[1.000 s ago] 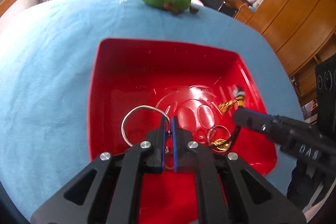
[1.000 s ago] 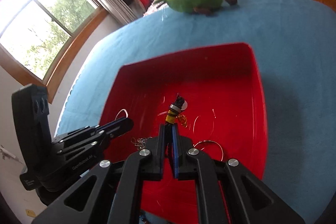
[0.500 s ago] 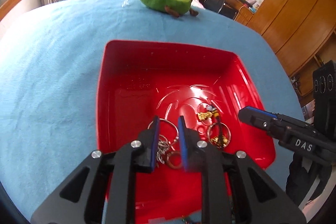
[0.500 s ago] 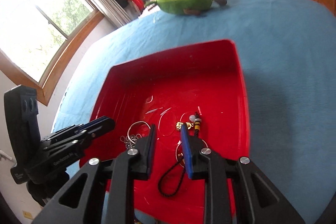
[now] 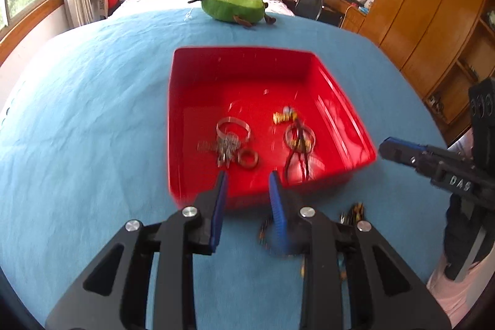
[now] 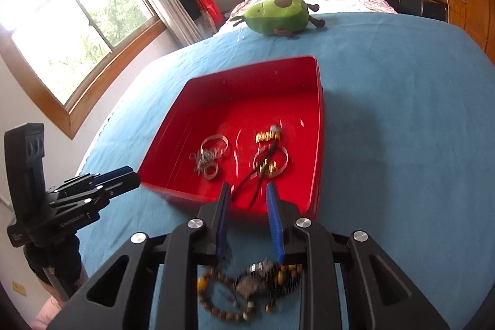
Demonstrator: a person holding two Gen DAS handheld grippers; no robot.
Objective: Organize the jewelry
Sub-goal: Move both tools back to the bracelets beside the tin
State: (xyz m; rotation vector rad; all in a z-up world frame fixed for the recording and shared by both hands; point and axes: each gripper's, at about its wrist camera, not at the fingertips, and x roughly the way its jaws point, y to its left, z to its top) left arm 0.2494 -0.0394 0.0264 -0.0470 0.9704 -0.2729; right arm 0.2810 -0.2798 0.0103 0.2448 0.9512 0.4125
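Left tool (image 5: pixel 247 184) has just been opening, nothing between its jaws. Right tool (image 6: pixel 246 197) parted, also empty. Both hang over the near edge of the red tray (image 5: pixel 340 110). Rings, chain and a corded charm (image 6: pixel 269 156) lie inside. Bead bracelets (image 6: pixel 225 296) on the blue table (image 5: pixel 86 119), near side.

Red tray (image 5: pixel 337 101) on blue cloth (image 5: pixel 92 119), holding silver bangle (image 5: pixel 232 126), chain tangle (image 5: pixel 227 146), ring (image 5: pixel 247 158), gold charm (image 5: pixel 283 116), corded bangle (image 5: pixel 299 138). Left gripper (image 5: pixel 247 186) parted, empty. Right gripper (image 5: pixel 402 152) alongside. Avocado plush (image 5: pixel 235 3) beyond.
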